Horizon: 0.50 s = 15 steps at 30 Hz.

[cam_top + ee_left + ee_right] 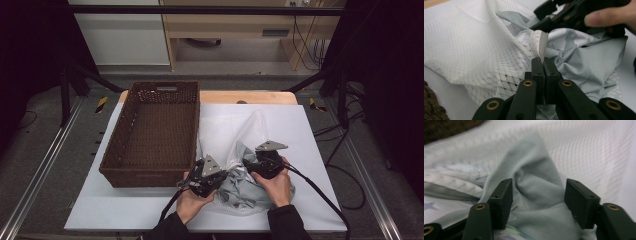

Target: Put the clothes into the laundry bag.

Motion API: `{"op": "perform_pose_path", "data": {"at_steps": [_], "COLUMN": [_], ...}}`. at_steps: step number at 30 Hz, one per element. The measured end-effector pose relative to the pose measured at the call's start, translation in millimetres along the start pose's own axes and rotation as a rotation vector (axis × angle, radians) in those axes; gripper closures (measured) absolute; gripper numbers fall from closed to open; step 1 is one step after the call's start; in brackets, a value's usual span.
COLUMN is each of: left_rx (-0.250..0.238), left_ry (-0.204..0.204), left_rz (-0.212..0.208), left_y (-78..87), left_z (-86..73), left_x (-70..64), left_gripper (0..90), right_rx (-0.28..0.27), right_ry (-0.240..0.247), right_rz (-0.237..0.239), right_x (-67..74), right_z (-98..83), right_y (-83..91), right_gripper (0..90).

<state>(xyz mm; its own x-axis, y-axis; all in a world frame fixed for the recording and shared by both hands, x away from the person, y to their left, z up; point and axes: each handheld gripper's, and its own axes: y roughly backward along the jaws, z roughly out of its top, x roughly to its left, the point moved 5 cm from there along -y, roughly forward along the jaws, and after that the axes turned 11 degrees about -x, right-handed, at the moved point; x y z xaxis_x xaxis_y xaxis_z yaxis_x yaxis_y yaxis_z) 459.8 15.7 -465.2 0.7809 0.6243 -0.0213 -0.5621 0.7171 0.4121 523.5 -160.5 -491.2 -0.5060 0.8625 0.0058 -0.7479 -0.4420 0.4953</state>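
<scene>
Left gripper (541, 61) has its jaws pressed tight together, pinching the edge of the white mesh bag (474, 47). Right gripper (537, 202) sits with jaws spread wide, a fold of the grey garment (536, 192) bunched between them. Garment and bag lie on the white table (300, 130), just right of the brown wicker basket (152, 131), which holds nothing.

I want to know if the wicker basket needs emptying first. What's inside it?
Nothing shows inside the brown wicker basket: its woven floor looks bare from above. The strip just behind its near wall is hidden. The grey garment and white mesh bag lie outside, beside it.
</scene>
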Motion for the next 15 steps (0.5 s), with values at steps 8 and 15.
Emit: {"op": "perform_pose_path", "data": {"at_steps": [8, 15], "left_rx": [0.005, -0.008], "left_ry": [-0.002, 0.014], "left_rz": [0.003, 0.004], "left_y": [-1.2, 0.8], "left_z": [-1.2, 2.7], "left_x": [0.1, 3.4], "left_gripper": [88.5, 88.5], "right_rx": [0.055, -0.108], "right_ry": [-0.01, 0.023], "right_rz": [0.026, 0.082], "right_x": [0.5, 9.0], "right_z": [-2.9, 21.8], "right_y": [3.4, 44.4], "right_gripper": [86.4, 86.5]}}
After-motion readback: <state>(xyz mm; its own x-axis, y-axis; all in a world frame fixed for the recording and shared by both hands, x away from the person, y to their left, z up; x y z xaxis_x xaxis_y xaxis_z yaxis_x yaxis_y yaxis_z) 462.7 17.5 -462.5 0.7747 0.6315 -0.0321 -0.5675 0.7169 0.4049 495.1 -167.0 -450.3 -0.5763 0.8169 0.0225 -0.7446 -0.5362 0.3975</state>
